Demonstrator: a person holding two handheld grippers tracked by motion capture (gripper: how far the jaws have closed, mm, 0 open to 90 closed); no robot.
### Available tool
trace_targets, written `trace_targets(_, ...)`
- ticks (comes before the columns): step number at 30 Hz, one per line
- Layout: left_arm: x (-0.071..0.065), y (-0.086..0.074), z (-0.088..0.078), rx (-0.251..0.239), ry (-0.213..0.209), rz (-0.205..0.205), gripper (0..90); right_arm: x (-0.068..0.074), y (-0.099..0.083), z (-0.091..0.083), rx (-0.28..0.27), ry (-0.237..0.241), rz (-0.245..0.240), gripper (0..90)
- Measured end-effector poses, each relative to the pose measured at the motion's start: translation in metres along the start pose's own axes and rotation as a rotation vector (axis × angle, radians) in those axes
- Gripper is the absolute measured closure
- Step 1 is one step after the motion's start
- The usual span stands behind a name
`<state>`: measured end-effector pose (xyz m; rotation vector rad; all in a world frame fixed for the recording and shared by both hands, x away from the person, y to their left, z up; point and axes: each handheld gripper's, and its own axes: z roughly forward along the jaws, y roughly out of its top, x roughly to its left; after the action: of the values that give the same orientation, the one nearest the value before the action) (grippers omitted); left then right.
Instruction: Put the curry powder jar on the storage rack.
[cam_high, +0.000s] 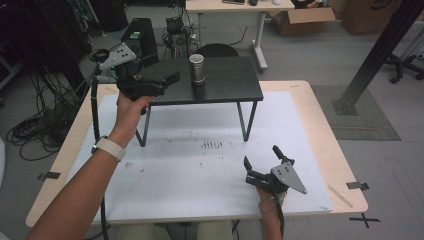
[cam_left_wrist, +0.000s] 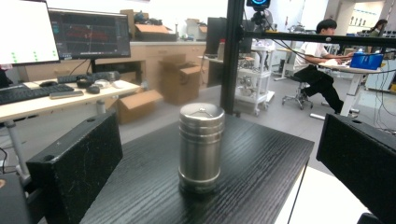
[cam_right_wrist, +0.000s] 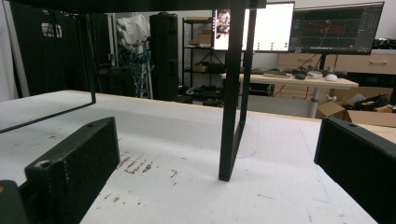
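Note:
A brushed steel canister stands upright on a small black raised shelf. My left gripper is held over the shelf's left end, pointing at the canister. It is open, its jaws wide on either side of the canister and apart from it. My right gripper rests low on the white mat at the front right, open and empty. It faces one black leg of the shelf.
The shelf stands on thin black legs at the back of the mat, which bears brown stains. A wooden table edge frames the mat. A black slanted post rises at the right. Cables lie on the floor at the left.

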<state>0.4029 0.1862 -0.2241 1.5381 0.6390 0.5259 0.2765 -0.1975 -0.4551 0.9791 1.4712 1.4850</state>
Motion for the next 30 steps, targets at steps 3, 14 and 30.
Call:
trace_targets(3,-0.002,-0.003,-0.010,-0.006,0.001,0.009,0.6,0.000,0.000,0.000,0.000,0.000,0.000,0.0)
trace_targets(14,-0.010,-0.015,-0.044,-0.049,0.010,0.015,0.8,0.000,0.000,0.000,0.001,-0.001,-0.001,0.0)
trace_targets(30,-0.014,-0.046,-0.088,-0.086,0.019,0.001,0.7,0.000,0.000,0.000,0.003,-0.001,-0.001,0.0)
